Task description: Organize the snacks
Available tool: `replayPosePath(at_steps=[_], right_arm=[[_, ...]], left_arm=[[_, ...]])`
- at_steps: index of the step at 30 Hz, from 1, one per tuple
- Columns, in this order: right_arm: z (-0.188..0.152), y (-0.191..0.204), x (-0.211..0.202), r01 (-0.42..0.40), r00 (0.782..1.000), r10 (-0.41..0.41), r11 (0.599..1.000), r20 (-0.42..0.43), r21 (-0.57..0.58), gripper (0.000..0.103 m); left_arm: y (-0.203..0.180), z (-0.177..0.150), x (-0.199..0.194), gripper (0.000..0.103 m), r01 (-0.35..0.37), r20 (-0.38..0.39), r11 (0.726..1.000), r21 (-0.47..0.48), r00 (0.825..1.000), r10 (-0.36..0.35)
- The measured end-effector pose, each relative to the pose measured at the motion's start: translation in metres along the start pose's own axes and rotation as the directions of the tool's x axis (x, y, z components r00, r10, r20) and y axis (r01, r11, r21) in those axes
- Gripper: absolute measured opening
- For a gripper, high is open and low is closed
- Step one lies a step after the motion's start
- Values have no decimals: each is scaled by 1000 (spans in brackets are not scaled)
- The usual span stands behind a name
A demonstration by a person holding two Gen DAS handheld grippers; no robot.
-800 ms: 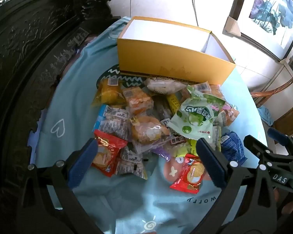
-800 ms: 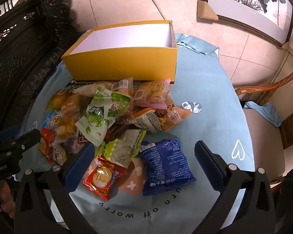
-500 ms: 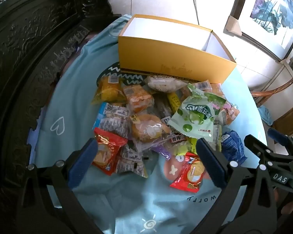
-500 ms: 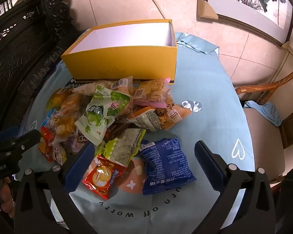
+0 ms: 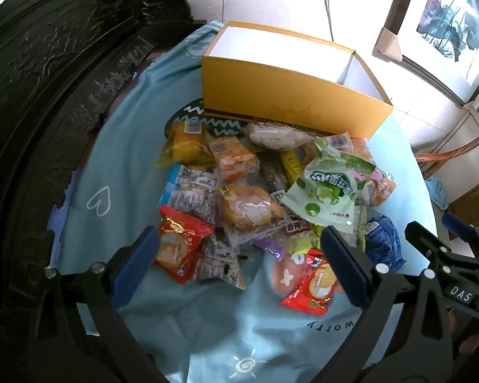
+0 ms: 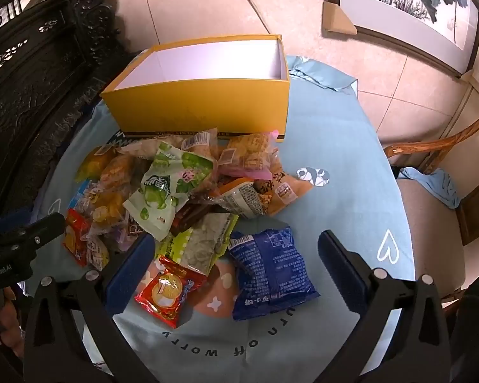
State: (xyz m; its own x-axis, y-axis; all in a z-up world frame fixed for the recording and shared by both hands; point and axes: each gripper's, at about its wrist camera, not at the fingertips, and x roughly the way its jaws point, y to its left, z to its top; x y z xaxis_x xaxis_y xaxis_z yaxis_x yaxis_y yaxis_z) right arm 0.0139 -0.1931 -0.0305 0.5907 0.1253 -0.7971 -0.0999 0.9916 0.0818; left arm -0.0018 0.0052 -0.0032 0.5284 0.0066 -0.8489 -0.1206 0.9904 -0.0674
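A heap of wrapped snacks (image 5: 258, 198) lies on a round table under a light blue cloth (image 5: 207, 319). Behind the heap stands an open yellow box (image 5: 284, 102) (image 6: 207, 99), white inside and holding nothing. My left gripper (image 5: 239, 258) hovers open over the heap's near left part, a red packet (image 5: 178, 245) just ahead of its left finger. My right gripper (image 6: 236, 261) hovers open above a blue packet (image 6: 268, 274), with a red biscuit packet (image 6: 169, 290) by its left finger. A green pouch (image 6: 166, 191) tops the heap.
Dark carved wooden furniture (image 5: 48, 95) rises close on the left of the table. A wooden chair (image 6: 437, 198) with a blue cloth on its seat stands to the right. A framed picture (image 6: 408, 3) leans on the tiled floor behind.
Both grippers have hardly moved; the left view has shifted slightly toward the heap. Nothing was picked up or released.
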Motion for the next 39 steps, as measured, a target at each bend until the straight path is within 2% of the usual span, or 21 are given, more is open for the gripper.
replayPosePath(at_steps=[9,14,39], right_arm=[[5,5,-7,24,999,-25,999,30,27,102],[8,16,-10,22,999,-22,1000,46,-3,102],[3,15,-7,21,999,-21,1000,36,5,102]], left_arm=[[-3,5,-1,101,-9,5,1000,-1,1000,9],[-8,10,-3,101,-8,15,1000,6,1000,8],[-4,7,1,101,-11,-1,1000,-12,1000,11]])
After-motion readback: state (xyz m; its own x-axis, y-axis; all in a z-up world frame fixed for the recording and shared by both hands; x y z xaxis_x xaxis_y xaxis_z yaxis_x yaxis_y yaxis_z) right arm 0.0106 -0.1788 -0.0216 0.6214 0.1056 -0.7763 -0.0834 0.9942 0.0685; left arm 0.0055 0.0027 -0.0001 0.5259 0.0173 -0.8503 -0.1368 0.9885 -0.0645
